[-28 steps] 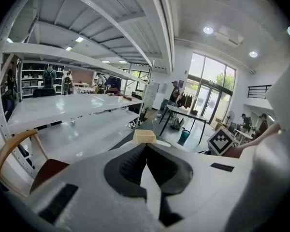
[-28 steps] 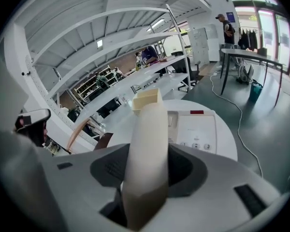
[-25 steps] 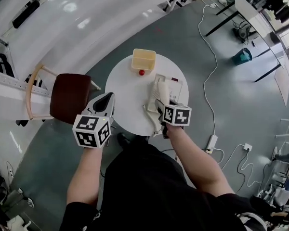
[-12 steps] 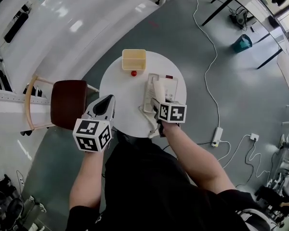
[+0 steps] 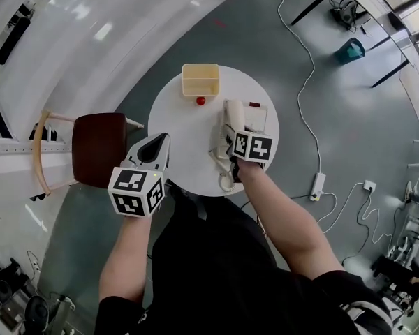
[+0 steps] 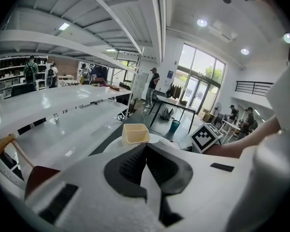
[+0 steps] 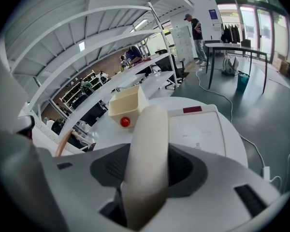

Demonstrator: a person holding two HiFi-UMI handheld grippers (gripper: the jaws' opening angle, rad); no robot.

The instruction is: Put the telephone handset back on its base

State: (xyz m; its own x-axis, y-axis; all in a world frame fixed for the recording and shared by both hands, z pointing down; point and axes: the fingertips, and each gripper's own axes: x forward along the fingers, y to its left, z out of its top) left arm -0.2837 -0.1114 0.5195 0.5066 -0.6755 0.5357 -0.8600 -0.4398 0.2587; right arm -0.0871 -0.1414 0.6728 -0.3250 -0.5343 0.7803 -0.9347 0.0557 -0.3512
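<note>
At the far left a chair point(image 5: 96, 147) with a dark brown seat and pale wooden frame stands just beside the round white desk point(image 5: 181, 128). The left gripper point(image 5: 157, 146) hangs over the desk's near left edge; its cube carries black-and-white square markers. In the left gripper view the left gripper point(image 6: 146, 146) has its dark pads pressed together with nothing between them.

Toward the far side of the desk sits an open beige bin point(image 5: 200, 79), and a small red ball point(image 5: 200, 100) lies on the desk just in front of it. Right of the ball, the right gripper point(image 5: 232, 139) is clamped across the cream telephone handset point(image 5: 234, 112). In the right gripper view its pads press on both sides of the handset point(image 7: 147, 139), which runs lengthwise away from the camera. The handset lies over the left part of the white base point(image 5: 258, 121); whether it touches the base cannot be told.

The base point(image 7: 198, 129) bears a small dark red label point(image 7: 192, 109) at its far edge and faint grey print on its flat face; both are too small to read. A coiled cord point(image 5: 226, 180) loops at the desk's near edge. On the grey floor to the right lies a white power strip point(image 5: 318, 183) with its cable.
</note>
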